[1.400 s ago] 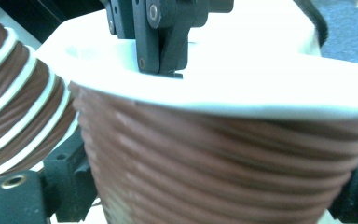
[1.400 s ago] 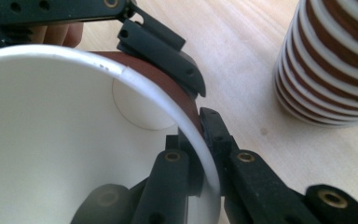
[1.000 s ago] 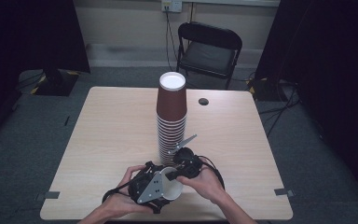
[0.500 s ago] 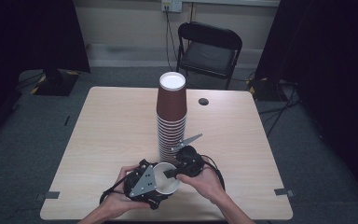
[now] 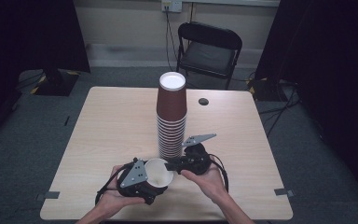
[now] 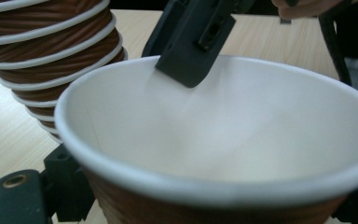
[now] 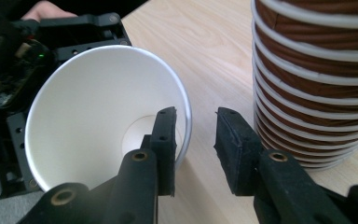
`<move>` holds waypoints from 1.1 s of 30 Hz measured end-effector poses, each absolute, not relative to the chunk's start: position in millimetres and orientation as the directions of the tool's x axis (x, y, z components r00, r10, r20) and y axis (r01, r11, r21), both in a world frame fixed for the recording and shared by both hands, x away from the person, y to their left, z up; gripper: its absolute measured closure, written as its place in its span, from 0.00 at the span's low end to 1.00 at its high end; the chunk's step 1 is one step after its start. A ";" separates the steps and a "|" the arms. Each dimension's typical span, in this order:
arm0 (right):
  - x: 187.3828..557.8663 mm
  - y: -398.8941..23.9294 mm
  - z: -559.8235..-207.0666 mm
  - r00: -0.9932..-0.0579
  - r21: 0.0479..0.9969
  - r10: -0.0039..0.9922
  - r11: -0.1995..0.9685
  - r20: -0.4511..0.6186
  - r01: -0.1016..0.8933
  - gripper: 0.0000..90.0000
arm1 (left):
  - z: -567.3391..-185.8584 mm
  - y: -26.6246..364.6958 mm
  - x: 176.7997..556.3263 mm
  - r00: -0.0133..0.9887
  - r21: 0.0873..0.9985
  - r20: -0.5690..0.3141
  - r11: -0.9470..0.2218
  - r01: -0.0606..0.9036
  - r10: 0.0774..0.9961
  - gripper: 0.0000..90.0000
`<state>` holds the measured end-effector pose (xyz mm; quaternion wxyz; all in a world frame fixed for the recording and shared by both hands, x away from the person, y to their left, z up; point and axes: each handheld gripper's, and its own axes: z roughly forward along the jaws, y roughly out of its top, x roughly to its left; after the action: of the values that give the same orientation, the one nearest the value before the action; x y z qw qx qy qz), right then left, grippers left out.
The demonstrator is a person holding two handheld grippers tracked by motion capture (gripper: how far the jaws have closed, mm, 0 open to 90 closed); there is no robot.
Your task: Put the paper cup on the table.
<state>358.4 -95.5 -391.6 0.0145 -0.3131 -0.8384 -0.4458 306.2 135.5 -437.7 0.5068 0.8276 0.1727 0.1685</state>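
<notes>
Cup: a single paper cup (image 5: pixel 158 171) is lying tilted near the table's front edge, mouth facing the right gripper.
Left gripper (image 5: pixel 142 179): gripping the cup's body, jaws closed on it.
Right gripper (image 7: pixel 193 140): jaws parted, straddling the cup's rim wall, one jaw inside, not yet pinching.
Progress: judging by this, a handover or reorientation is under way, unfinished.
Surroundings: the cup stack (image 5: pixel 171 121) is standing just beside, crowding the right gripper; table (image 5: pixel 112 121) otherwise bare, chair (image 5: pixel 208 46) beyond.
</notes>
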 end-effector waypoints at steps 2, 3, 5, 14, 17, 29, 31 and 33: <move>357.1 -99.2 -391.5 -0.803 0.758 0.511 0.379 0.307 0.531 0.75 | -439.1 137.7 307.0 0.883 0.904 0.076 -0.406 0.135 0.464 0.12; 356.8 -102.8 -392.6 -0.800 0.771 0.514 0.357 0.310 0.528 0.74 | -439.8 138.9 307.2 0.884 0.903 0.067 -0.405 0.144 0.463 0.12; 356.9 -109.1 -395.0 -0.794 0.780 0.518 0.332 0.319 0.530 0.72 | -440.9 142.7 307.3 0.877 0.903 0.070 -0.404 0.147 0.475 0.12; 356.0 -132.4 -397.3 -0.766 0.783 0.559 0.301 0.318 0.545 0.72 | -437.9 162.4 314.6 0.835 0.913 0.015 -0.349 0.213 0.550 0.12; 355.6 -140.5 -398.7 -0.753 0.779 0.578 0.297 0.314 0.552 0.72 | -434.4 170.9 316.9 0.818 0.916 0.004 -0.331 0.228 0.576 0.12; 348.7 -169.9 -402.0 -0.706 0.782 0.646 0.263 0.292 0.565 0.70 | -427.1 196.3 327.3 0.742 0.935 -0.013 -0.254 0.246 0.671 0.12; 346.6 -173.6 -402.5 -0.699 0.782 0.654 0.260 0.289 0.567 0.69 | -425.0 200.5 329.4 0.727 0.940 -0.032 -0.227 0.256 0.686 0.12; 344.7 -176.8 -403.2 -0.695 0.784 0.661 0.259 0.282 0.564 0.68 | -423.0 202.9 331.8 0.715 0.943 -0.030 -0.218 0.253 0.699 0.12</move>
<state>344.7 -176.8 -403.2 -0.0514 -0.3869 -0.7918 -0.4698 331.8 202.9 -423.0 0.5395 0.7525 0.3161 0.2068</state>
